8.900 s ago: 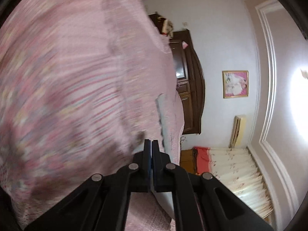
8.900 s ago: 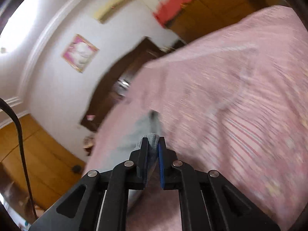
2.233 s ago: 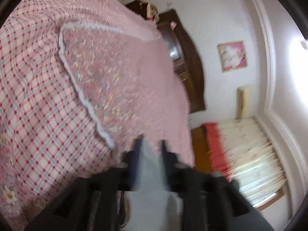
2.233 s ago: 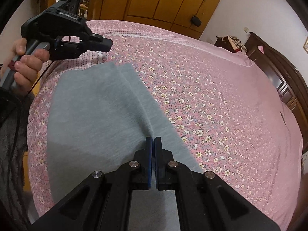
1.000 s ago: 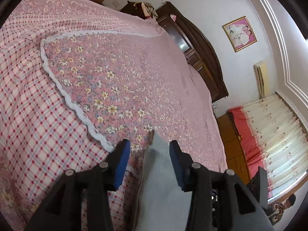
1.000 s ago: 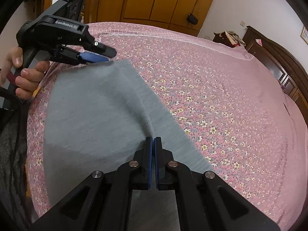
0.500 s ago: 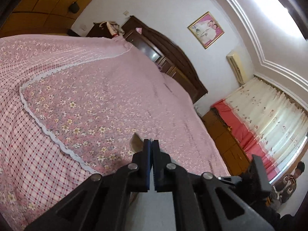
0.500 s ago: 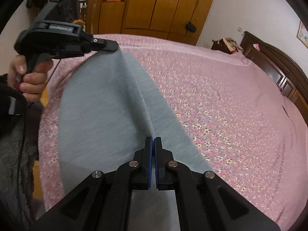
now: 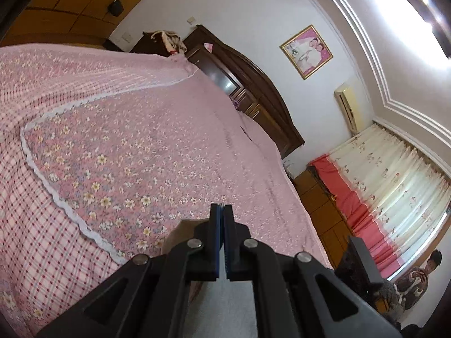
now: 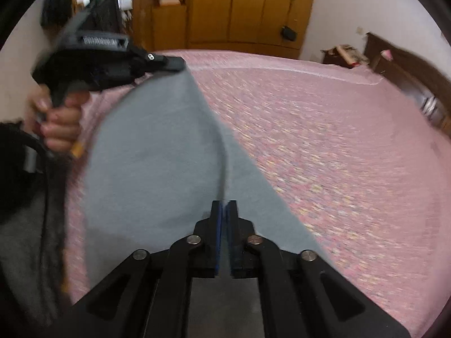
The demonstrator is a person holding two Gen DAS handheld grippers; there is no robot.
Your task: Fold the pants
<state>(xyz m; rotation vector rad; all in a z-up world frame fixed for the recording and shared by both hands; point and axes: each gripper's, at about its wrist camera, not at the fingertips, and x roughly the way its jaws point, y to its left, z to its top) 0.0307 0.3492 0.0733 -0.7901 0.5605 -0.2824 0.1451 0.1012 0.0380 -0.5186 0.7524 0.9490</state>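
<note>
Grey pants (image 10: 157,146) lie folded lengthwise on the near corner of a bed with a pink flowered cover (image 10: 324,140). My left gripper (image 9: 224,207) is shut on their far corner, and the grey cloth (image 9: 225,295) hangs under its fingers. From the right wrist view, the left gripper (image 10: 180,66) lifts that corner off the bed, with a hand (image 10: 60,125) on its handle. My right gripper (image 10: 224,205) sits at the near end of the fold ridge. Its jaws are opening: a narrow gap shows, and the cloth still runs between the pads.
A wooden wardrobe (image 10: 239,8) stands beyond the bed's far side. A dark headboard (image 9: 253,84) bounds the bed on the right. Curtains (image 9: 394,186) cover a window, and a person (image 9: 417,276) sits below them. The pink cover (image 9: 141,140) stretches flat ahead of the pants.
The left jaws closed on the pants' far corner and rose with it, pulling the cloth up into a slope. The right jaws, closed before, now show a small gap.
</note>
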